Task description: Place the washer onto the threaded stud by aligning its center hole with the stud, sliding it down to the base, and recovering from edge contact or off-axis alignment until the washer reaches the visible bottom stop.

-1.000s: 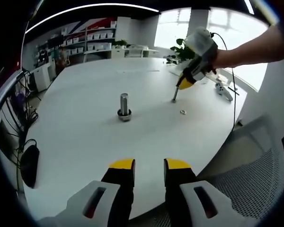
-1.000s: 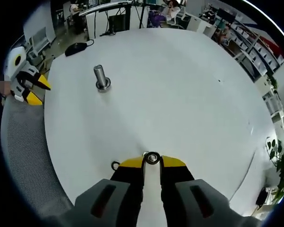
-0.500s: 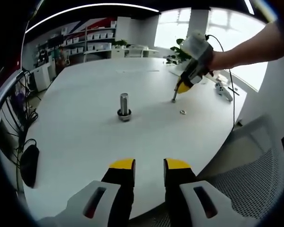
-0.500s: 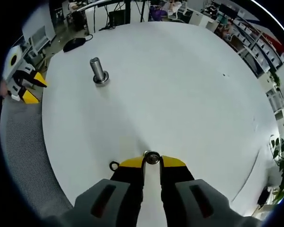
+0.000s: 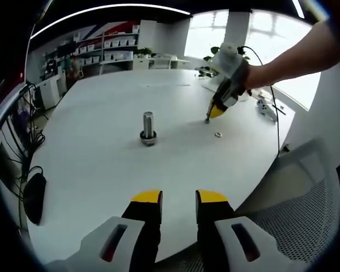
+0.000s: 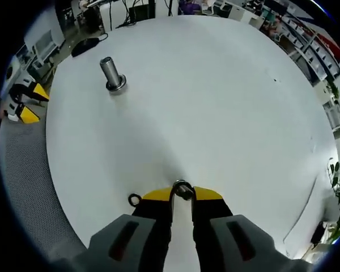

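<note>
- The right gripper [image 6: 182,194] has its jaws drawn nearly together, with one small metal washer [image 6: 182,189] pinched on edge between the yellow tips, just over the white table [image 6: 215,102].
- In the left gripper view that same gripper [image 5: 209,116] comes in from the right, held by a person's bare forearm [image 5: 294,54]; its yellow tips point down at the table, and I cannot tell from there how far apart they stand.
- One threaded stud [image 6: 110,73] stands upright on its round base, well ahead of the right jaws and off to their left. In the left gripper view the stud [image 5: 148,127] is straight ahead of the left jaws, well apart from them.
- A second, loose washer [image 6: 135,199] lies flat on the table just beside the left jaw of the right gripper. In the left gripper view it [image 5: 219,134] sits just below the right gripper's tips.
- So I count two washers, one stud and two grippers.
- The left gripper [image 5: 178,198] hangs at the near edge of the table with its jaws parted by a clear gap and nothing between them.
- In the right gripper view the left gripper [image 6: 25,102] sits far out to the left of the jaws, past the table's rim.
- A black computer mouse [image 5: 33,195] with its cable rests near the table edge, left of the left jaws.
</note>
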Demonstrator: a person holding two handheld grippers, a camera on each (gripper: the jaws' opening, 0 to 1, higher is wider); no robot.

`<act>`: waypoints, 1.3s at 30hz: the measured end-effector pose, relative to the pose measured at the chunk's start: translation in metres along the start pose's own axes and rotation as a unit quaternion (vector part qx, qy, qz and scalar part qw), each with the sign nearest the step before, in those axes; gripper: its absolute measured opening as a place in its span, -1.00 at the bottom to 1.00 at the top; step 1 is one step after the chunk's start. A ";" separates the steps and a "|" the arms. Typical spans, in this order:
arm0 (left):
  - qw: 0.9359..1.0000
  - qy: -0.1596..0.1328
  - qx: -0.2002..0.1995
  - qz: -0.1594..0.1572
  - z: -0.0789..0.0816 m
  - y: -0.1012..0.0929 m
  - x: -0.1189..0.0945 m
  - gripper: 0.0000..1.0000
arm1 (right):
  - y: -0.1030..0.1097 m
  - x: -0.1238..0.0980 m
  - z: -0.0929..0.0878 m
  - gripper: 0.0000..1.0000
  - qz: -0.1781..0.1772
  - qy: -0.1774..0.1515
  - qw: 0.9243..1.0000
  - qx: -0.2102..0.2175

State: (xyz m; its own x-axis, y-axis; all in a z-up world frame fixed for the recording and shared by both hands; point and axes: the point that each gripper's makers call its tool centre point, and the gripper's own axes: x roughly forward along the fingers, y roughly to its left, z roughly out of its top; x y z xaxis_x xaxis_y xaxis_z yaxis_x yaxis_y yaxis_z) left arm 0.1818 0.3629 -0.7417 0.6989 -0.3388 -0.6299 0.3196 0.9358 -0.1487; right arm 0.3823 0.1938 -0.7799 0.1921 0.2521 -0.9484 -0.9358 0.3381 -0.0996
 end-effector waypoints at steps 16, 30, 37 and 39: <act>1.000 -0.002 -0.001 -0.003 0.000 0.000 0.000 -0.58 | 0.002 0.009 -0.005 -0.68 0.004 0.014 1.000 0.013; 1.000 -0.002 -0.001 0.000 0.000 0.001 0.000 -0.58 | 0.013 0.001 -0.012 -0.59 0.011 0.013 1.000 0.019; 1.000 -0.001 -0.001 0.001 0.000 0.001 -0.001 -0.58 | 0.024 -0.001 -0.020 -0.58 0.018 0.006 1.000 0.023; 1.000 -0.001 0.000 0.002 0.000 0.001 -0.001 -0.58 | 0.028 -0.002 -0.021 -0.58 0.022 0.004 0.999 0.024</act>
State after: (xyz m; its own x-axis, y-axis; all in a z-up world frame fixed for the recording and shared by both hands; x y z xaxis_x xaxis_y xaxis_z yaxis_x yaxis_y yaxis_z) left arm 0.1817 0.3643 -0.7415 0.7012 -0.3350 -0.6293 0.3166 0.9372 -0.1461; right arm 0.3499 0.1837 -0.7872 0.1489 0.2610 -0.9538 -0.9279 0.3703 -0.0435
